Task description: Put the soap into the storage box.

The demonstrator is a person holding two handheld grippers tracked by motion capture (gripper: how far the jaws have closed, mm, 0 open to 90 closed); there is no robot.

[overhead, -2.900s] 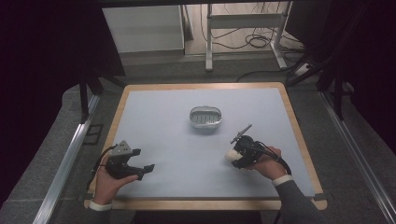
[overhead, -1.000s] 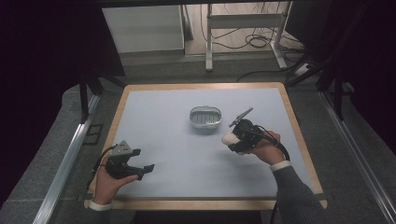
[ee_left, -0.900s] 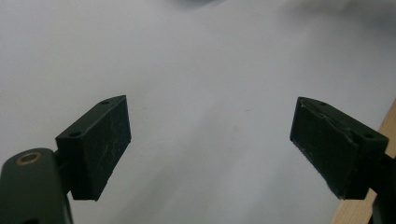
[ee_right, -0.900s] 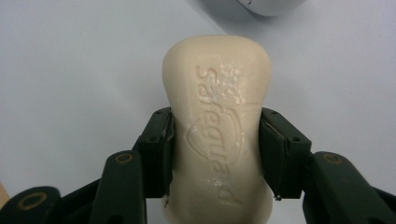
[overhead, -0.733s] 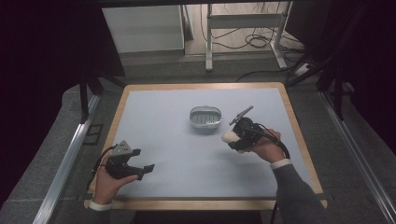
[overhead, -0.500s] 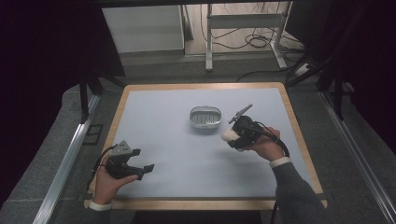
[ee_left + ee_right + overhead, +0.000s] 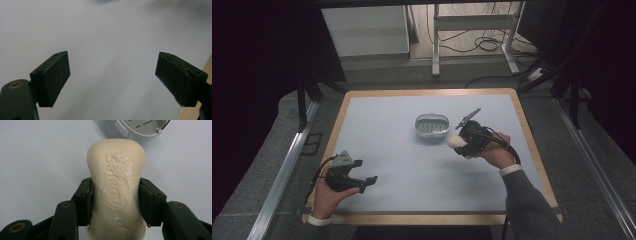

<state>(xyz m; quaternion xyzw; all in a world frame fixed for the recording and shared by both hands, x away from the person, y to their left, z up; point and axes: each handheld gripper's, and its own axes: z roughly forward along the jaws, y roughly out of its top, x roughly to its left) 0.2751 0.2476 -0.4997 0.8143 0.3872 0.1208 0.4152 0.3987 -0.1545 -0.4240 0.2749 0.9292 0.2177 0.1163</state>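
Observation:
A cream bar of soap (image 7: 115, 187) with raised lettering sits clamped by its narrow waist between the two black pads of my right gripper (image 7: 115, 201). In the high view the right gripper (image 7: 460, 142) hangs above the table with the soap (image 7: 455, 141) sticking out toward a small white soap dish (image 7: 431, 125), just right of the dish. The dish's rim (image 7: 140, 130) shows at the top of the right gripper view, beyond the soap's tip. My left gripper (image 7: 366, 182) rests low near the table's front left, jaws wide apart with only bare table between its pads (image 7: 52, 77).
The pale blue table top (image 7: 402, 150) has a wooden edge (image 7: 427, 219) all round. A strip of that wood (image 7: 200, 110) lies beside the left gripper's right pad. Metal rails, cables and a stand's legs lie on the floor beyond.
The right hand has carried the soap up and away from the front edge, toward the dish, then nearly stopped. The left hand has stayed put.

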